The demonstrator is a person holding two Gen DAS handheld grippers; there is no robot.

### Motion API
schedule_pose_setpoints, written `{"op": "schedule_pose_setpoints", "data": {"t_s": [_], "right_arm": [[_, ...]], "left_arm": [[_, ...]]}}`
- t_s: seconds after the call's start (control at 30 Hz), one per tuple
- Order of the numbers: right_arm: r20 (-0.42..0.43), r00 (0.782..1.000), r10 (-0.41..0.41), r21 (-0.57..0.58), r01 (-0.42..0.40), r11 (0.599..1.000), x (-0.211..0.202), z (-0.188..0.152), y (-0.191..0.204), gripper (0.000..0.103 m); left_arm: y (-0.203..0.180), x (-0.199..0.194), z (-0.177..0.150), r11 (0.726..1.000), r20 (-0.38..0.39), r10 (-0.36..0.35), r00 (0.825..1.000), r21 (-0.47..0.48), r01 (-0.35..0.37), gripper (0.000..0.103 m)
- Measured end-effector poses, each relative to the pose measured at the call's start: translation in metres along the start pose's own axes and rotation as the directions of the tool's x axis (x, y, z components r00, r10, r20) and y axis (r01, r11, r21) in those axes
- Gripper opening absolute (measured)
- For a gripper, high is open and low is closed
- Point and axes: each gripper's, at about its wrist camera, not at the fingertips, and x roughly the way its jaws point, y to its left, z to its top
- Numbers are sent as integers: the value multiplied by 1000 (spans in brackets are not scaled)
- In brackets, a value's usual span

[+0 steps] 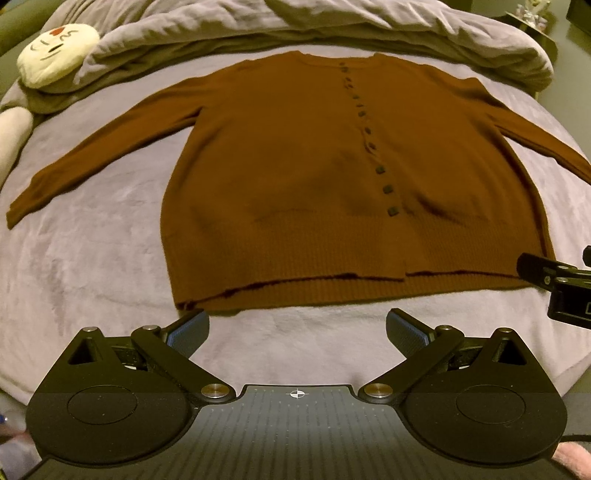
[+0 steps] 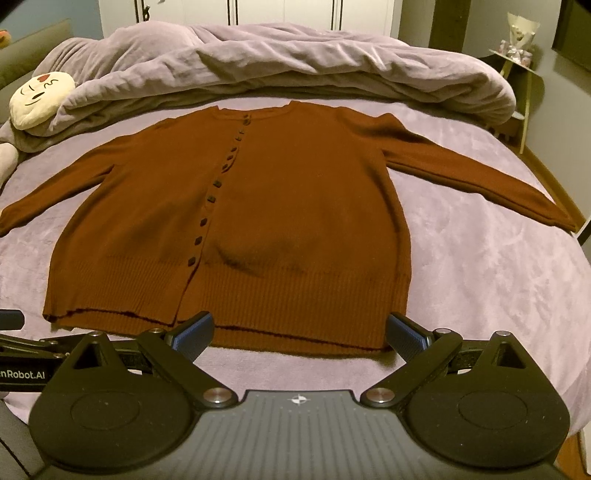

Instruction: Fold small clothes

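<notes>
Occupying the bottom of the left wrist view, the left gripper (image 1: 297, 330) has its jaws spread wide with nothing between them; its blue-padded fingertips (image 1: 189, 330) hover over the bare bedsheet (image 1: 92, 258), just short of the garment's hem. The right gripper (image 2: 300, 332), at the bottom of the right wrist view, is likewise released and holds nothing; its fingertips (image 2: 195, 334) overlap the lower edge of the hem in the frame, though contact cannot be confirmed. Each gripper shows at the edge of the other's view: the right one at the right edge of the left wrist view, the left one at the lower left of the right wrist view.

Beyond the fingertips lies the task item, a brown cardigan (image 1: 295, 177), spread flat and face up on the lilac sheet in the centre of both frames. Its ribbed hem (image 2: 277, 302) is nearest the cameras; the neckline is farthest. A row of dark buttons (image 1: 369, 144) runs up the front and appears fastened. Both sleeves extend outward: the left sleeve (image 1: 96, 162) reaches toward the left edge of the frame, the right sleeve (image 2: 480, 177) toward the right edge.

Behind the neckline, a rumpled lilac duvet (image 2: 295, 62) spans the upper frame. A cream cushion with a face (image 2: 40, 98) rests at upper left, against the duvet. White cupboard doors (image 2: 240, 11) stand at the top, and a small side table (image 2: 517, 66) stands at upper right.
</notes>
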Motion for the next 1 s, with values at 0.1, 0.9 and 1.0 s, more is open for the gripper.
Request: {"op": "schedule_pose_setpoints", "data": {"t_s": [0.1,0.9,1.0], "right_arm": [[2,1000,0,2,0,1000,0,0,0,99],[8,1000,12,7,-12,1000,1,3,-5,99],[9,1000,19,10,-19,1000,2,3,-7,99]], "left_arm": [[-1,0,0,1000,-1,-1,1000,2,1,103],[-2,6,4,1000,-23,-6,1000,-8,6,103],[-2,7,4,1000,-28,-6,1000,-8,6,103]]}}
